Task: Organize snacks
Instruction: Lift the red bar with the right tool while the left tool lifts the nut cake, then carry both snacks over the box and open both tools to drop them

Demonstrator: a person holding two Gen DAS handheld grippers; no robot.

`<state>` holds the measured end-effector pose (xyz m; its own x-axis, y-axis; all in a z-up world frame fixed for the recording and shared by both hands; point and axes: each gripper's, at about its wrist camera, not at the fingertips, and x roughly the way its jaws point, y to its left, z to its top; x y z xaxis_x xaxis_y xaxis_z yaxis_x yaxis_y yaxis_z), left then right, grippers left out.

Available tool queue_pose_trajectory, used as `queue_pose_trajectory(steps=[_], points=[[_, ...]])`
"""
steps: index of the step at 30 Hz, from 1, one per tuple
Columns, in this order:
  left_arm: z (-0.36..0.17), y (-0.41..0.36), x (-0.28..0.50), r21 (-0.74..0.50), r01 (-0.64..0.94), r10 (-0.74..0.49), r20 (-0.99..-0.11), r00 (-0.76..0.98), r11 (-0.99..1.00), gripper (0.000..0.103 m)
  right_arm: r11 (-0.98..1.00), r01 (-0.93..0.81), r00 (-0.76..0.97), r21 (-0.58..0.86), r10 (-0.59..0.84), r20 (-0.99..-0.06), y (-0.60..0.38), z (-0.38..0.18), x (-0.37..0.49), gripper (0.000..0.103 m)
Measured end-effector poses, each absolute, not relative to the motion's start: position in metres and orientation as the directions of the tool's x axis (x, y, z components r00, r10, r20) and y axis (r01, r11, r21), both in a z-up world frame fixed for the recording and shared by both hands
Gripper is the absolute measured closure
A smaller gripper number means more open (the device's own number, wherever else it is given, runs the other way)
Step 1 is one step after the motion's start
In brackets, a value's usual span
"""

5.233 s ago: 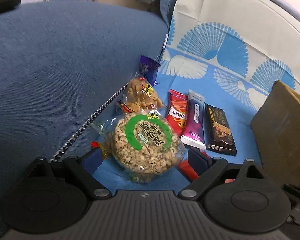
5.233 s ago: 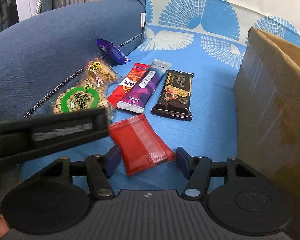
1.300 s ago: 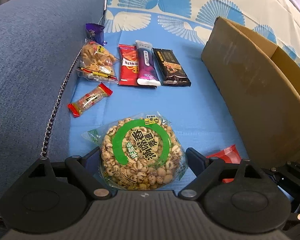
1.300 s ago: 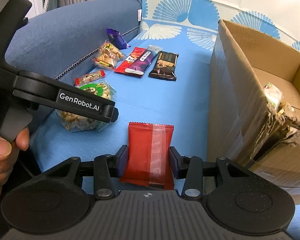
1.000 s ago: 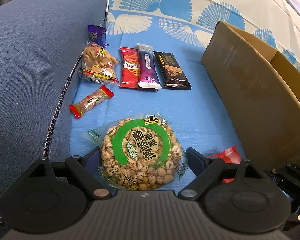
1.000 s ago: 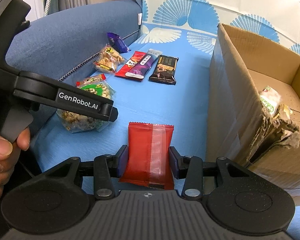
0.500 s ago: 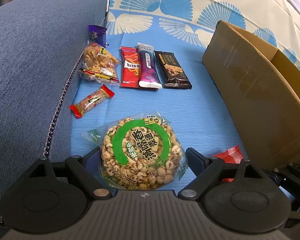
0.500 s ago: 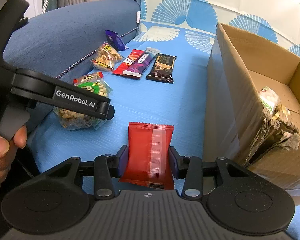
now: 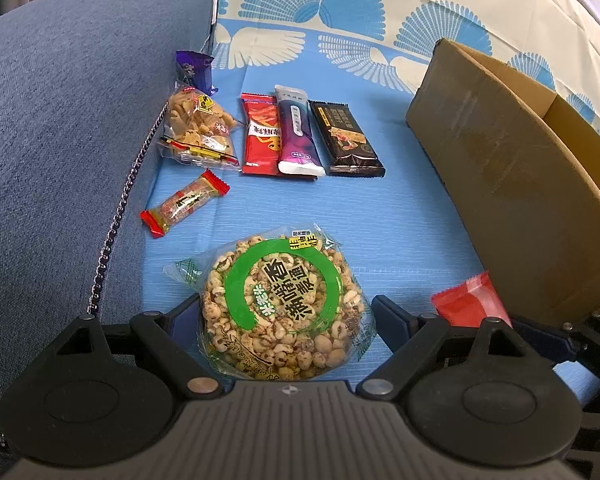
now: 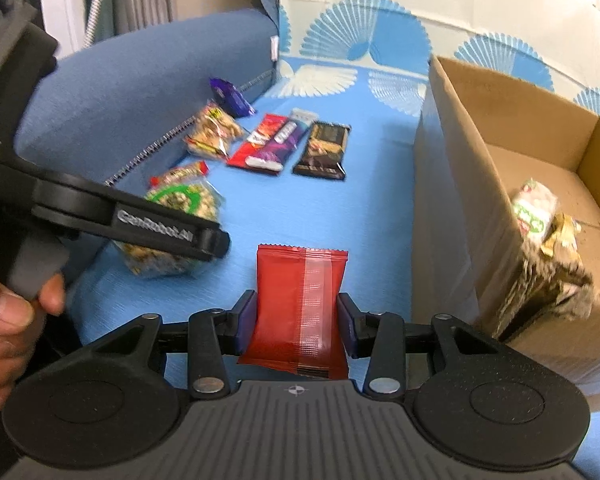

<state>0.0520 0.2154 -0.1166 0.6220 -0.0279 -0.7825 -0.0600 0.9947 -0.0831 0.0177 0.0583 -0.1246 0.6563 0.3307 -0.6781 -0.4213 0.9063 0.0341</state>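
Between right claw [image 10: 296,326] pads — red packet [image 10: 300,304], pinched, beside cardboard box [image 10: 480,200].

Home: blue sofa [image 9: 60,128], patterned sheet [image 9: 340,32]

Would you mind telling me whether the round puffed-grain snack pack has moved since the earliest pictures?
Yes. The round puffed-grain snack pack, gripped by the left gripper, has come away from the peanut bag it lay against, uncovering the red-ended candy.

Your right tool [image 10: 296,322] grips the red packet [image 10: 300,304].
The open cardboard box [image 10: 460,184] stands just right of it; your left tool [image 10: 148,232] holds the round puffed-grain pack [image 10: 180,200].
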Motion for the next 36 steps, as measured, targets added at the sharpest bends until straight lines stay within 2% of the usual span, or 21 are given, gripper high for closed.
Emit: queue_pose_trajectory(steps=[4,11,21,24,29,33,36], points=[[-0.113,0.216,0.049,-0.09,-0.06,-0.03,-0.762,0.647,0.994,0.012,0.891,-0.454,0.672,0.018,0.355,-0.65,0.062,-0.118,0.014,0.059],[-0.094,0.231,0.028,-0.18,-0.09,-0.048,-0.642,0.765,0.98,0.013,0.861,-0.509,0.701,0.008,0.42,-0.576,0.067,-0.098,0.008,0.059],[-0.077,0.239,0.011,-0.296,-0.122,-0.057,-0.53,0.846,0.947,0.013,0.852,-0.519,0.741,0.073,0.491,-0.458,0.054,-0.055,0.012,0.059],[-0.074,0.241,0.014,-0.33,-0.162,-0.05,-0.552,0.833,0.93,0.013,0.863,-0.487,0.757,0.136,0.494,-0.427,0.04,-0.042,0.018,0.059],[-0.062,0.223,0.028,-0.302,-0.196,-0.018,-0.583,0.812,0.933,0.013,0.888,-0.4,0.801,0.226,0.458,-0.384,0.007,-0.023,0.033,0.059],[-0.039,0.199,0.051,-0.319,-0.179,-0.032,-0.558,0.829,0.931,0.013,0.919,-0.285,0.851,0.272,0.374,-0.37,-0.028,-0.015,0.048,0.059],[-0.017,0.173,0.07,-0.313,-0.13,-0.054,-0.518,0.854,0.941,0.013,0.944,-0.168,0.878,0.285,0.274,-0.392,-0.054,-0.017,0.06,0.059]])
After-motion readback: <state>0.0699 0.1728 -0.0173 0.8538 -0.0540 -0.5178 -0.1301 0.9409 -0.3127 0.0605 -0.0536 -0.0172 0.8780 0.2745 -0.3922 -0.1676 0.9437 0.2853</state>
